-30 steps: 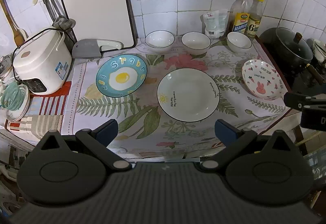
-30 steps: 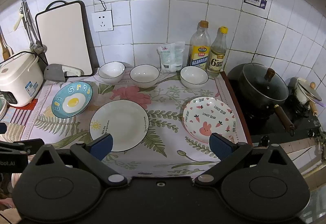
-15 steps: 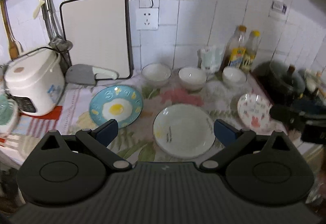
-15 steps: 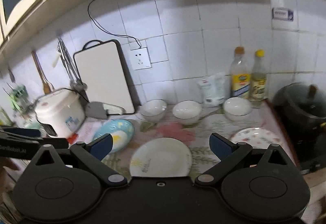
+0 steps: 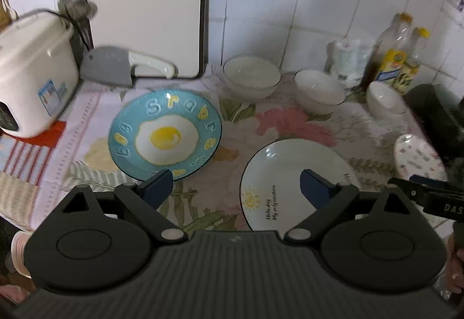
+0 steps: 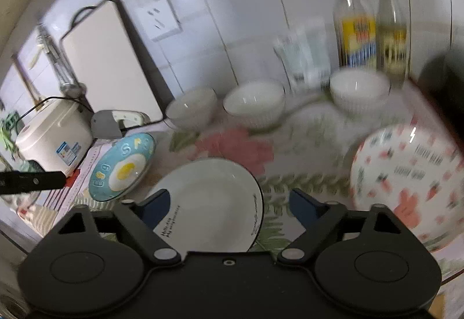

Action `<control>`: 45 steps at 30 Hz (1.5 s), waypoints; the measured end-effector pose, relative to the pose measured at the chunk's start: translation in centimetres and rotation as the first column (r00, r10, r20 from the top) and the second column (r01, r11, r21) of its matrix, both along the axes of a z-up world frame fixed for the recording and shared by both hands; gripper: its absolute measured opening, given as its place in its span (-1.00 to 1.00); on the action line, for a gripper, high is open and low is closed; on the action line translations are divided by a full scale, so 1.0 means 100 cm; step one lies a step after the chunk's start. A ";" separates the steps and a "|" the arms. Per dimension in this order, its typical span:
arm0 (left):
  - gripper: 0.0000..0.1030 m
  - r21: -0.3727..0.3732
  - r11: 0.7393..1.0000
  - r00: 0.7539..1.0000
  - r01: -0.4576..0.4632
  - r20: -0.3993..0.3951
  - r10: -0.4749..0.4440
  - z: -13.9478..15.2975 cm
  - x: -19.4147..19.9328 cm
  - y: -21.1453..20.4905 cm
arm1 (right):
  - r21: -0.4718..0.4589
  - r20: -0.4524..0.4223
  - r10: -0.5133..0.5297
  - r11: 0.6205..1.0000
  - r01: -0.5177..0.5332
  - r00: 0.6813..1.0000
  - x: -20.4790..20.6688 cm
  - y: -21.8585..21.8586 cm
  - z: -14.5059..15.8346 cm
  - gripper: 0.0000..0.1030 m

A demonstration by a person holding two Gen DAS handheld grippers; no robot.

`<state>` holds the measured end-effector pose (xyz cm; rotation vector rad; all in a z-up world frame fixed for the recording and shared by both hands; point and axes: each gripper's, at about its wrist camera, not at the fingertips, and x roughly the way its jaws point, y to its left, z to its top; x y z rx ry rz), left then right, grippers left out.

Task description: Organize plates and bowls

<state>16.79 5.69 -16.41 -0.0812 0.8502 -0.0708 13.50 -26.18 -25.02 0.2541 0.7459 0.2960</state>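
Three plates lie on the floral cloth: a blue fried-egg plate (image 5: pixel 165 139) (image 6: pixel 123 165) at left, a white sun plate (image 5: pixel 295 182) (image 6: pixel 214 203) in the middle, and a pink bunny plate (image 5: pixel 417 156) (image 6: pixel 406 174) at right. Behind them stand three white bowls (image 5: pixel 250 78) (image 5: pixel 319 90) (image 5: pixel 384 100), also in the right wrist view (image 6: pixel 192 110) (image 6: pixel 255 104) (image 6: pixel 359 90). My left gripper (image 5: pixel 236 185) hovers between the egg plate and the sun plate, jaws closing, nothing gripped. My right gripper (image 6: pixel 229 203) hangs over the sun plate, jaws closing, pads touching nothing.
A rice cooker (image 5: pixel 32 81) stands at far left, with a cleaver (image 5: pixel 116 67) and a white cutting board (image 5: pixel 145 6) against the tiled wall. Two bottles (image 6: pixel 356 26) and a packet (image 6: pixel 304 52) stand behind the bowls. A dark pot (image 5: pixel 435 110) sits at right.
Both grippers have sunk toward the counter and moved in, so the plates loom larger. The fingers of each stand a little closer together. No dish has moved.
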 end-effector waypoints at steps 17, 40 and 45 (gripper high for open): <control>-0.07 -0.058 0.998 0.977 0.024 -0.212 -0.036 -0.108 0.050 -0.021 | 0.085 -0.188 0.117 0.991 -0.102 0.975 0.039 0.000 -0.065 -0.17; -0.57 -0.096 0.995 0.989 -0.003 -0.147 -0.011 -0.098 0.060 -0.026 | 0.036 -0.130 0.218 0.976 -0.216 0.967 0.068 -0.007 -0.046 -0.64; -0.57 -0.088 0.996 0.989 0.004 -0.145 -0.017 -0.098 0.079 -0.028 | 0.030 -0.117 0.216 0.976 -0.214 0.969 0.083 -0.005 -0.044 -0.64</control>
